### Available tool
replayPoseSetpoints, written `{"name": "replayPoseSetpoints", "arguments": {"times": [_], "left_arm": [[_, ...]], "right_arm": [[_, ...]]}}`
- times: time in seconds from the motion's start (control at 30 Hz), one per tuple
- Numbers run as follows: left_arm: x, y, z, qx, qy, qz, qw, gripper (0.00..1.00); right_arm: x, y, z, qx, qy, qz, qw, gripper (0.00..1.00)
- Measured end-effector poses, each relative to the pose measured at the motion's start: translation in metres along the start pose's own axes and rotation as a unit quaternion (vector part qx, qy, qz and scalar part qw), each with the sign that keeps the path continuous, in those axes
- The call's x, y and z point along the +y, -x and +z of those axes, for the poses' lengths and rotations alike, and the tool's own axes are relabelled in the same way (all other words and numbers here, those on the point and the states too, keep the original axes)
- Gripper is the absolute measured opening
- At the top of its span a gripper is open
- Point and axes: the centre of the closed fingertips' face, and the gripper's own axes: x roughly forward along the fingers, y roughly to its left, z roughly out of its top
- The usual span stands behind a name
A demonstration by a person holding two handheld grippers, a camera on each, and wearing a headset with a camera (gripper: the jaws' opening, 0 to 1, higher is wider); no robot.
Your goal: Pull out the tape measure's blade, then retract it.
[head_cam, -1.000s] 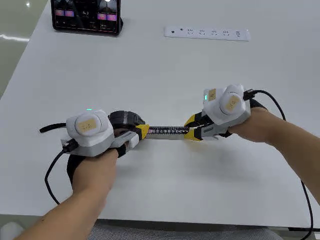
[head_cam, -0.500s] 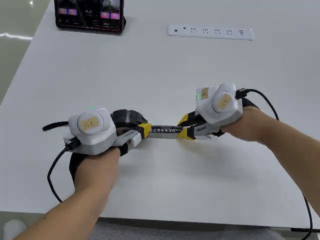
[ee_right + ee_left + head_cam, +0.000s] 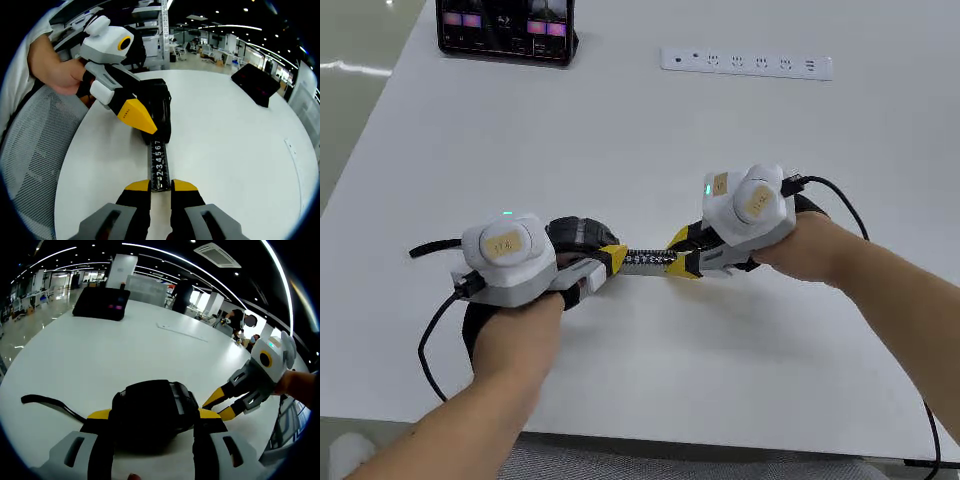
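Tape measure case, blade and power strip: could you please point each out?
tape measure case (image 3: 152, 410), left gripper view, middle of its black body
blade (image 3: 158, 165), right gripper view, the printed numbers
power strip (image 3: 745, 63), head view, middle of its face

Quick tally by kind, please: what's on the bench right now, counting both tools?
Tape measure: 1
Power strip: 1
Tablet: 1
Tools: 2 (left tool, right tool)
Total: 5
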Motion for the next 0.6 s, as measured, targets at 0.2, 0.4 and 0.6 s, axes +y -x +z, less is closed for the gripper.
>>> {"name": "replayPoseSetpoints", "arguments": {"times": [0.2,0.4,0.6], "left_arm": [[0.0,0.0,0.0,-0.001,-0.001,-0.001,1.0,0.59],[0.0,0.0,0.0,-0.002,0.0,-0.001,1.0,0.59],[0.0,0.001,-0.001,-0.002,0.001,-0.002,1.0,0.59]], "right_arm": [[0.001,-0.007,0.007,-0.004,0.0,0.005,1.0,0.11],[0.002,-0.014,0.014,-0.007,0.003,0.009,0.9999,0.11],[0.003,-0.02,0.022,-0.01,0.005,0.014,0.9998,0.11]]}}
